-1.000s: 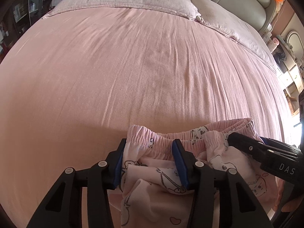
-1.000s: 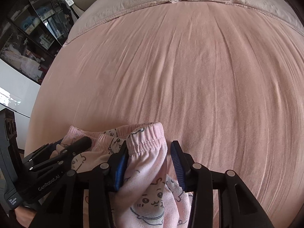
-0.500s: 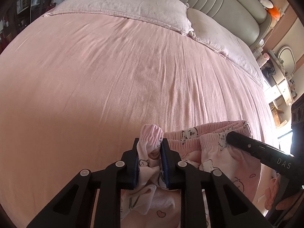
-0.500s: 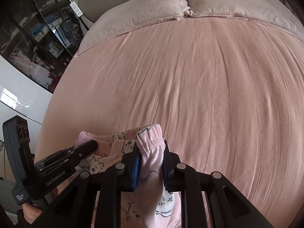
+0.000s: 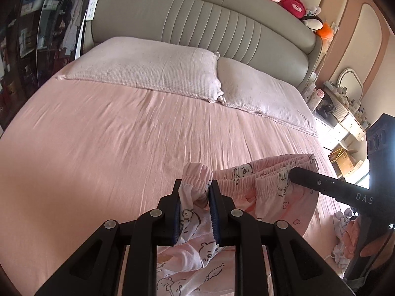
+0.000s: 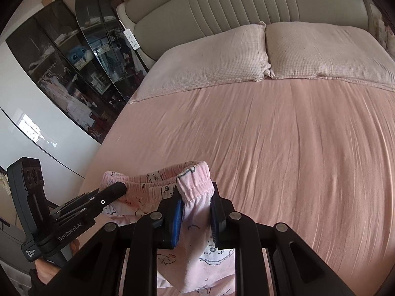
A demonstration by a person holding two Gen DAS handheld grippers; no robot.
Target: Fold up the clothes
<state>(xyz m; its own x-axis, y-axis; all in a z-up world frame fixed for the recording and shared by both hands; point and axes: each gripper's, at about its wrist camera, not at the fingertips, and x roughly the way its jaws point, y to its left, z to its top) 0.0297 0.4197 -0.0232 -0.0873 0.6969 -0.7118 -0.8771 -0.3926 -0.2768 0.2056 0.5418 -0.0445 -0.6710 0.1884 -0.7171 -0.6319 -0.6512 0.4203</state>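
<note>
A second ago both sets of jaws stood apart around the waistband; now I have them clamped on it, and the whole view has tipped up, so the headboard (image 5: 197,19) and pillows (image 5: 153,71) fill the top of the frame where only sheet showed before. My left gripper (image 5: 195,194) pinches one end of the elastic waistband of the pink pyjama trousers (image 5: 259,180), the gathered fabric bunched between the blue pads, and my right gripper (image 6: 195,197) does the same at the other end. In each wrist view I can see the other gripper off to the side, with the waistband stretched in a shallow sag between the two. The trousers sit at the near edge of the bed (image 6: 284,135), their printed legs hanging below the jaws and out of frame, so I cannot tell whether the lower part rests on the mattress or dangles clear of it. I read the raised camera angle as a lift under way: the garment is coming up off the pink sheet with both corners secured. That suggests the grasp step is finished and the next job is to carry the trousers out over the open sheet and lay them flat, keeping the waistband taut so the legs fall straight.
</note>
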